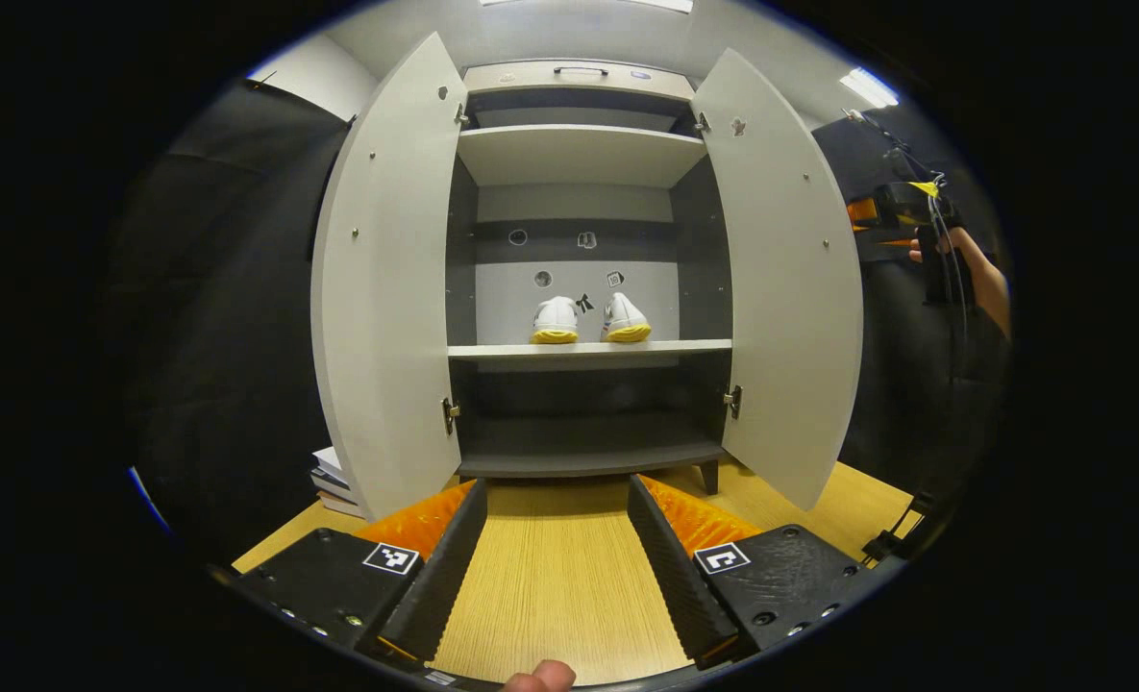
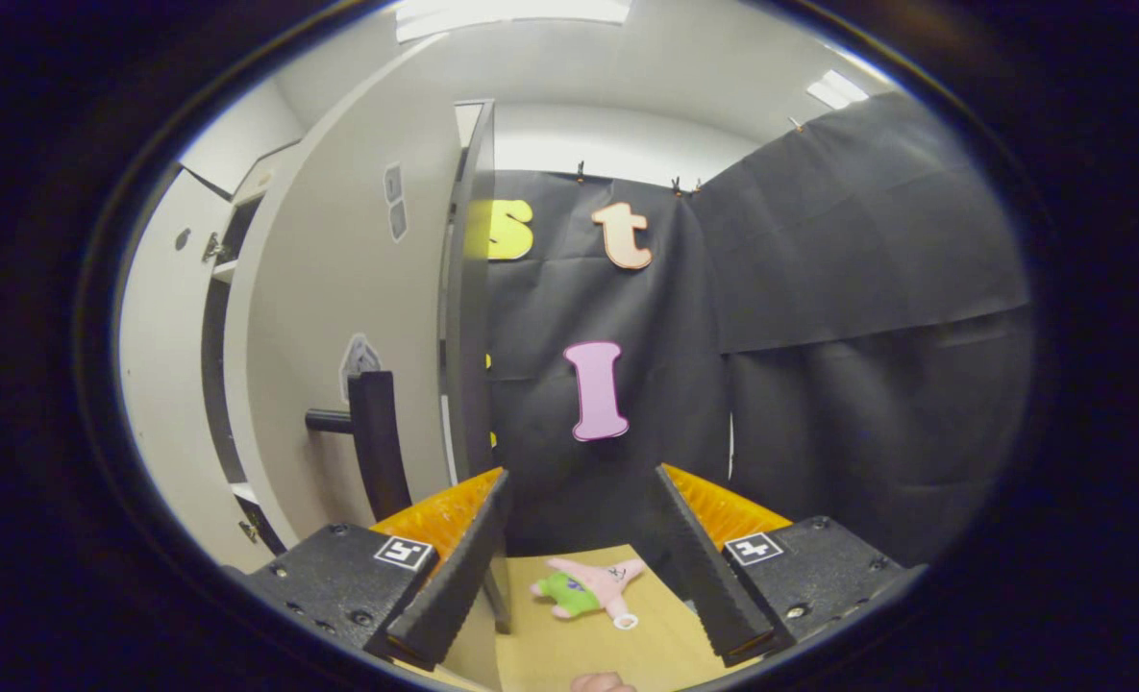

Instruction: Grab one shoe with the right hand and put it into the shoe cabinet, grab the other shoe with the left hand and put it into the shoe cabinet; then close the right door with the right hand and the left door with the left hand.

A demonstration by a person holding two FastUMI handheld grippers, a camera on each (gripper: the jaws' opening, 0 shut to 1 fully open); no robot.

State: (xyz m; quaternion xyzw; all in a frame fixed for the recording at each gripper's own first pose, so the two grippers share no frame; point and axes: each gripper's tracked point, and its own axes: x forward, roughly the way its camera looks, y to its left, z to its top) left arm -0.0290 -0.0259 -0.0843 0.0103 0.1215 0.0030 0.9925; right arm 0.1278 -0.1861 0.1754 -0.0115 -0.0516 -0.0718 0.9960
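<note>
Left gripper view faces the shoe cabinet square on, and from left to right it shows a stack of books on the floor by the cabinet's corner, the left door swung wide, the left shoe and the right shoe side by side on the middle shelf, then the right door, also wide open. Far right, a hand holds the right gripper up beside that door. The left gripper hangs back over the wooden floor with its jaws released and empty.

Right gripper view sits near the right door's outer face, its black handle just left of the right gripper, whose jaws are spread and grasp nothing; a pink plush toy lies on the floor below.

With both shoes stowed, closing the doors remains. I judge the risks to be a finger slipping off the door's thin edge, or snagging on the handle.
</note>
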